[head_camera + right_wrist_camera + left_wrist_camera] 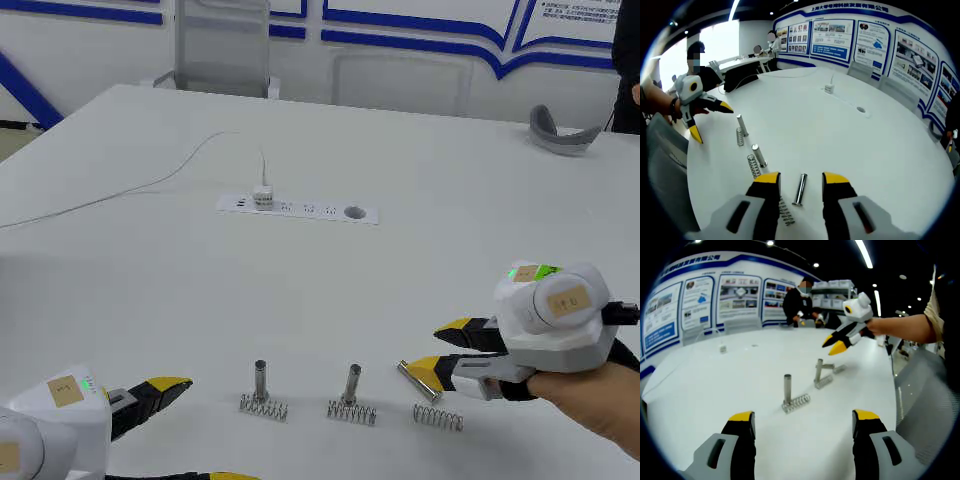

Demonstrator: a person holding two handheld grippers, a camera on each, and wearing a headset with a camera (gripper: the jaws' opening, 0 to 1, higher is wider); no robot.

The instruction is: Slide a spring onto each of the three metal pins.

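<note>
We see three silver pins on white table (150, 290), all bare: left pin (260, 380) and middle pin (352, 383) upright, right pin (800, 188) lying flat. Coiled left spring (263, 406), middle spring (351, 412), right spring (438, 418) lie flat, one just beside each pin. Right gripper (801, 178): yellow-tipped jaws spread, straddling right pin, not pinching. Left gripper (804, 415): jaws spread wide, near left pin.

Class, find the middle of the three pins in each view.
Head view: middle pin, bottom centre.
Left gripper view: middle pin, just right of centre, behind the nearest pin.
Right gripper view: middle pin, left of centre, lower half.
Shared landmark: white plug.
</note>
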